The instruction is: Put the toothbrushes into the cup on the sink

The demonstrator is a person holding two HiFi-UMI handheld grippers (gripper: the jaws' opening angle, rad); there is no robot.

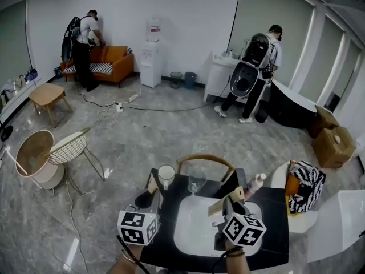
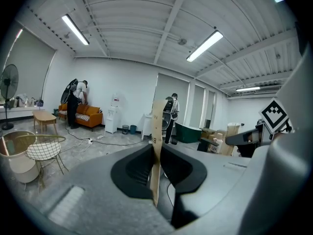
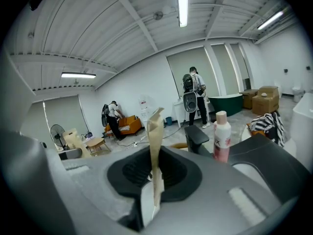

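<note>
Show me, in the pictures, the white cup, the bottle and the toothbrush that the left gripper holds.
white cup [image 1: 166, 181], head view, on its side wall.
bottle [image 3: 221, 141], right gripper view, on its label.
toothbrush [image 2: 156, 131], left gripper view, on its paper wrapper.

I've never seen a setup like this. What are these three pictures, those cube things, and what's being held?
No robot: a person holds a two-jaw gripper in each hand; the marker cubes belong to them. One picture comes from a camera on the person's head, looking down at a black counter with a sink. The others ride on the left gripper and right gripper, looking along the jaws. On the counter stand a white cup, a glass and a bottle. The grippers are shut on the left packet and right packet, tan wrappers apparently holding toothbrushes.
</note>
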